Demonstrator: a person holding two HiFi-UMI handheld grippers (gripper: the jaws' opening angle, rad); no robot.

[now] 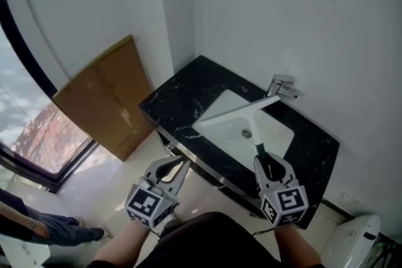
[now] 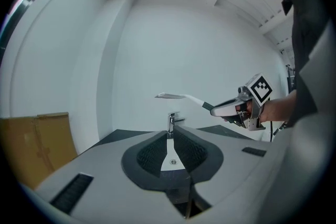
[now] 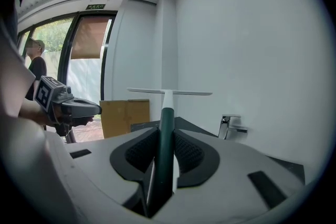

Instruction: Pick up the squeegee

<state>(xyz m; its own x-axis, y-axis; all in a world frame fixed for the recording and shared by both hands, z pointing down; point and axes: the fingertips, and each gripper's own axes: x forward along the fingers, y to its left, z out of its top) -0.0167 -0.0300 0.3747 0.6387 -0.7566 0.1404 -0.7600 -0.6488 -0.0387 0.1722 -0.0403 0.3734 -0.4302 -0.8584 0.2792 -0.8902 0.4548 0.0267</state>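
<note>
The pick-up looks done: the right gripper has its jaws clamped on the dark green handle of the squeegee, held in the air above the sink; the left gripper hangs alongside, jaws slightly apart and empty; nothing seems left.
</note>
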